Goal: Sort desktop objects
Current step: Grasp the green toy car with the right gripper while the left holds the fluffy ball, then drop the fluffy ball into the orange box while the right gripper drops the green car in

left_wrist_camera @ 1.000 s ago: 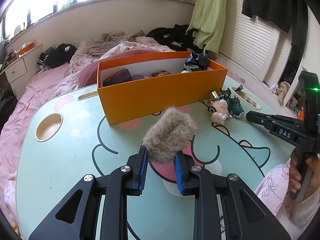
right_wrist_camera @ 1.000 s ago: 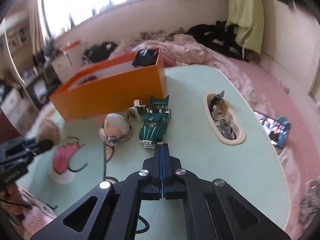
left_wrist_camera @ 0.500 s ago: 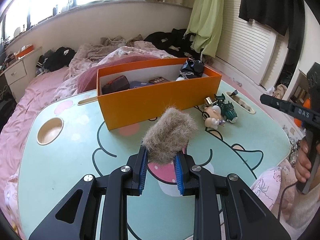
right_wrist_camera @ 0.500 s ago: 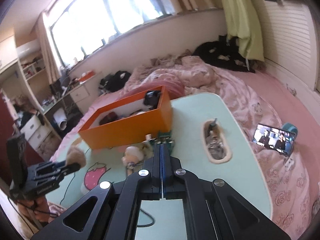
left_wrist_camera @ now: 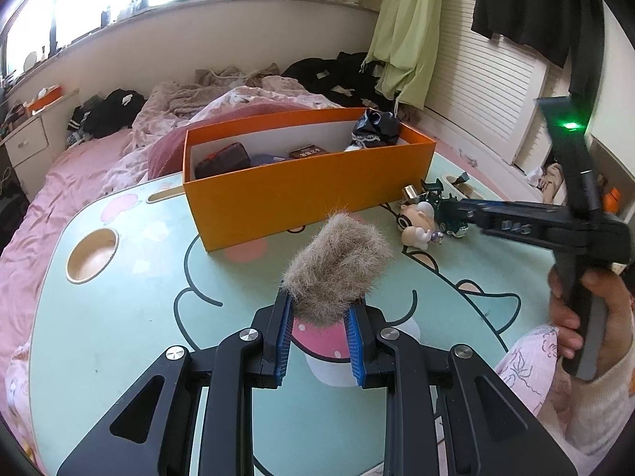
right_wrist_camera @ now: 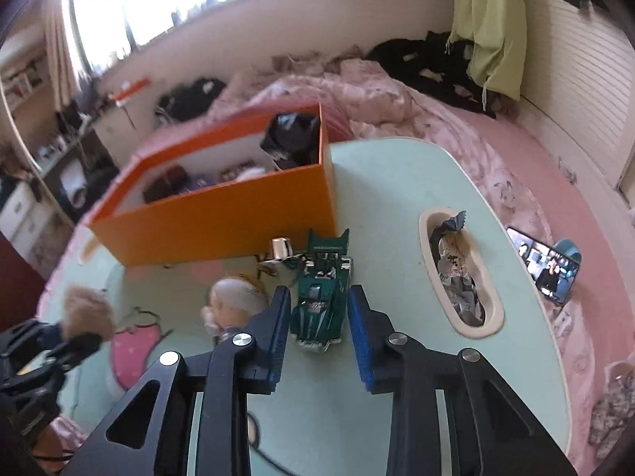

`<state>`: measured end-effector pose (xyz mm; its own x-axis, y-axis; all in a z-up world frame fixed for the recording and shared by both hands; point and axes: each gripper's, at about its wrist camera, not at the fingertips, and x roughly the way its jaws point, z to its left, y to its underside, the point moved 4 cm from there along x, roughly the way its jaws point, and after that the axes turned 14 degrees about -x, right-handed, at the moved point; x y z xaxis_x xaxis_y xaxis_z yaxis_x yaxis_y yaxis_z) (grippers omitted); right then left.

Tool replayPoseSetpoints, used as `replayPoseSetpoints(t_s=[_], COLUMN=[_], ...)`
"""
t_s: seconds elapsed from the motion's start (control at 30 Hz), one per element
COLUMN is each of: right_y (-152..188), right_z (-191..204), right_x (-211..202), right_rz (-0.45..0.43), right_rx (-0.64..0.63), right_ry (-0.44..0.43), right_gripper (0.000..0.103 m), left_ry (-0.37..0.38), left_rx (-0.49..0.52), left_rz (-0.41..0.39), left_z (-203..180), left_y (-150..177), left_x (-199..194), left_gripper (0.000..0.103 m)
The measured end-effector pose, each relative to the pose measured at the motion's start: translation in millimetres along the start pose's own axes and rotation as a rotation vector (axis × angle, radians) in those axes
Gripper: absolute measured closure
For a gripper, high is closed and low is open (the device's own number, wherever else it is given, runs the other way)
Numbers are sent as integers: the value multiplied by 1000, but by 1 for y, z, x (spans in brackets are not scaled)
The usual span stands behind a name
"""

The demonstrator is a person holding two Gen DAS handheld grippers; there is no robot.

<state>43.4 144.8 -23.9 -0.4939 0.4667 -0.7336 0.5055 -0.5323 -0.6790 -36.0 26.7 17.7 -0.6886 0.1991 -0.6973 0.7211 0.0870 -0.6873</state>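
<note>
My left gripper is shut on a grey-brown furry object and holds it above the mint green table, in front of the orange box. The box holds several items. My right gripper is open, its jaws on either side of a green toy car on the table. A small doll figure and a shiny metal item lie just left of the car. The right gripper also shows in the left wrist view, over the car.
A recessed tray in the table's right side holds wrappers. A round cup hole is at the table's left. A phone lies on the pink bed beyond the right edge. Bedding and clothes surround the table.
My right gripper has opened and come down around the green toy car. My left gripper still holds the furry object in much the same place.
</note>
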Motion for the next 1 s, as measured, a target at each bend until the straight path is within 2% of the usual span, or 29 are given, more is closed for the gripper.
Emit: replayPoseSetpoints(t_s=[0.07,0.13,0.3,0.4,0.6,0.7,0.8,0.93,1.0], right_y=[0,-2,2,7,8,-4,-32,-68,-84], right_z=[-1,2,7,4,-11,-18,-22,-14,-7], right_x=[9,12,13,5,-31,-53,-67,-61,-50], right_rz=[46,68,78,47,-91,-159,-212,-222,-227], right_rx=[4,-44,-104,-68,12,43,53,45,41], right_ry=[-15,14,47,24,-54,-125,-183,-254,-255], right_gripper=[72,72,75,75,75,75,75,75,75], left_ry=[1,1,-2,-4,-3,2,26,35,19], left_rx=[2,5,4,-4,-12,-14,-19,-45,-50], left_rz=[2,4,4,-3,-34,-63,-80,-59,-57], left_z=[1,1,4,7,10,7,0,-8,-12], left_y=[0,1,0,-2,-14,-26,-50,-86,-99], left_x=[0,1,1,-2,-12,-19,-19,3,16], left_gripper=[78,78,78,78,78,78,78,78,78])
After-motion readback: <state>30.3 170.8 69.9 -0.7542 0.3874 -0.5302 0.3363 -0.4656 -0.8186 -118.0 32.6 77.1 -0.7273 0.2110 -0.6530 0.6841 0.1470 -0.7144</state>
